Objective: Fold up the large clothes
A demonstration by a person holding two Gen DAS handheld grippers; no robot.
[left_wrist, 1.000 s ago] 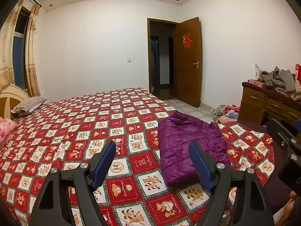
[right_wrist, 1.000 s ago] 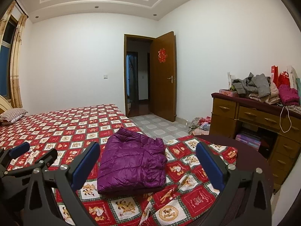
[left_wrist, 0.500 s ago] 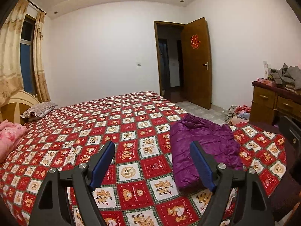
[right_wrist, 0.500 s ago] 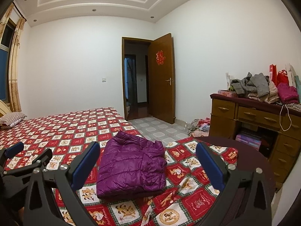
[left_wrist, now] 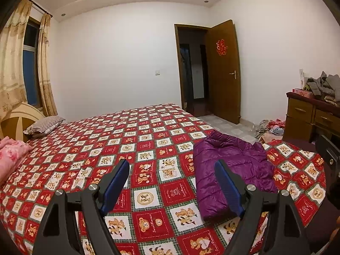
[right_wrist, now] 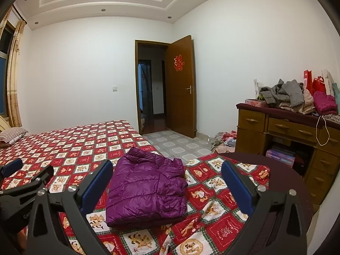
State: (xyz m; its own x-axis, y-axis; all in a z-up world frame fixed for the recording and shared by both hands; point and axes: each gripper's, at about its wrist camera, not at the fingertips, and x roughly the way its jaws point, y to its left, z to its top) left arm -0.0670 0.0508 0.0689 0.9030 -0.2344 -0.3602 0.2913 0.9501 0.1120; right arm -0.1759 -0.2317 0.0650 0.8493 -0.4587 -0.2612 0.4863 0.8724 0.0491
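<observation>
A purple quilted jacket (right_wrist: 146, 186) lies folded into a flat rectangle on the red bear-patterned bedspread (right_wrist: 70, 148), near the bed's foot corner. In the left wrist view the same jacket (left_wrist: 233, 165) lies to the right of centre. My right gripper (right_wrist: 166, 167) hovers above and short of the jacket, open, with nothing between its blue pads. My left gripper (left_wrist: 172, 165) is open over bare bedspread (left_wrist: 127, 140) to the jacket's left, holding nothing. The left gripper's fingers (right_wrist: 12, 166) show at the right wrist view's left edge.
A wooden dresser (right_wrist: 286, 131) piled with clothes (right_wrist: 284, 94) and red bags stands at the right. More clothes (right_wrist: 225, 140) lie on the tiled floor near the open door (right_wrist: 180, 85). Pillows (left_wrist: 44, 124) and a pink bundle (left_wrist: 10, 150) lie at the headboard; a dark round surface (right_wrist: 286, 176) borders the bed's foot.
The left wrist view has swung leftward, so the jacket and dresser slid toward its right edge. The right view tilted slightly. Both grippers stayed open and the jacket has not moved.
</observation>
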